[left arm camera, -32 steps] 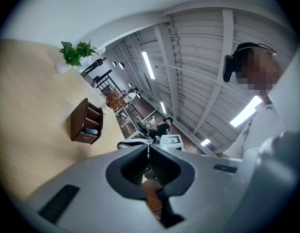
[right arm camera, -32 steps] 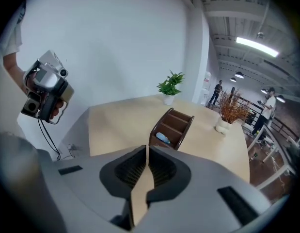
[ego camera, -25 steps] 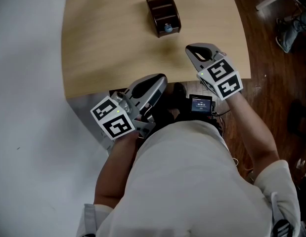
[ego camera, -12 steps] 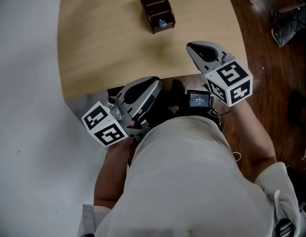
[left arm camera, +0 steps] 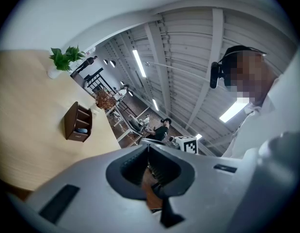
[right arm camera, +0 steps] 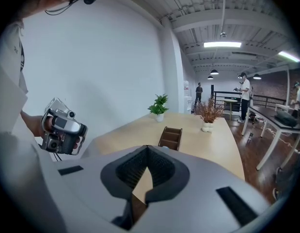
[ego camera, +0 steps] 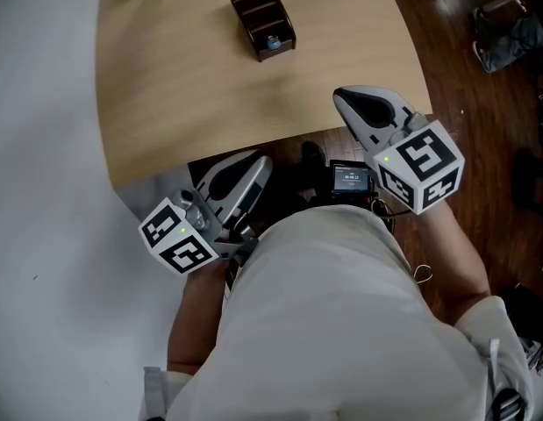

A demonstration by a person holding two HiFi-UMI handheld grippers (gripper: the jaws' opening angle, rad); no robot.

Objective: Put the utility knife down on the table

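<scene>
At the counter's (ego camera: 183,86) near edge, two clenched, empty tools

Right hand-held gripper (ego camera: 344,96) and left hand-held gripper (ego camera: 264,161) hold nothing. No utility knife shows plainly. A bluish item (ego camera: 273,42) in the brown organizer (ego camera: 258,11), ahead-left of the nearer right one, may be it, but its axis is unreadable.

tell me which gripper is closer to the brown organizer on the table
Right. The right gripper is over the near edge of the table, diagonally right of the brown organizer; the left gripper sits short of that edge, farther back.
</scene>
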